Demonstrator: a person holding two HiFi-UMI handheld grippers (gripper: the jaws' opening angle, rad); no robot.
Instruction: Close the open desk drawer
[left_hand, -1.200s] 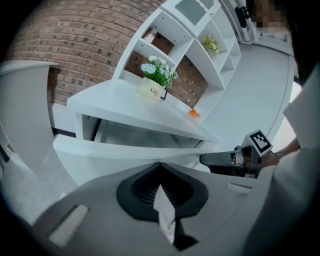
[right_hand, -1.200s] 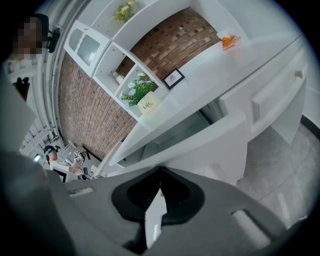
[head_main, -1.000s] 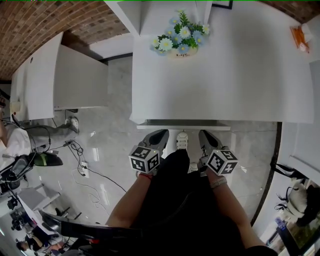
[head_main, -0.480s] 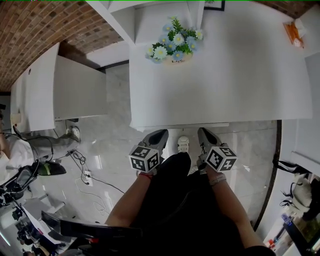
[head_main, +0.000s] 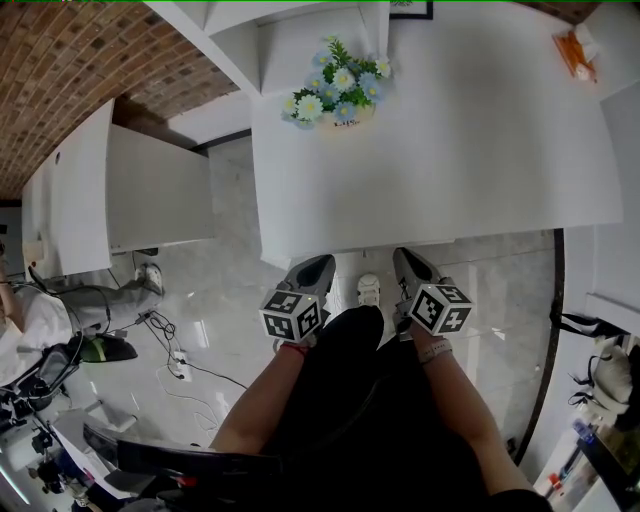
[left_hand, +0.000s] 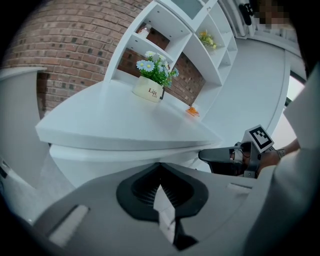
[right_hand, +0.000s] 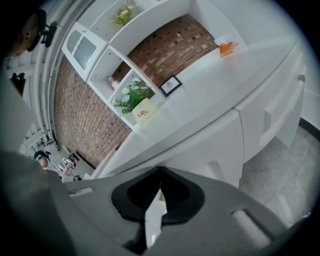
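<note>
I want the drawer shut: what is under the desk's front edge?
Under the desk edge, the left gripper and right gripper tips and a shoe show; no drawer protrudes. The desk hides its front.

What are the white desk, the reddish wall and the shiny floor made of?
The desk looks like white painted or laminated board: flat, matte, with sharp edges. The wall is bare brick, shown by reddish blocks with pale mortar lines. The floor seems to be polished stone or tile, with grey veins and shiny reflections.
</note>
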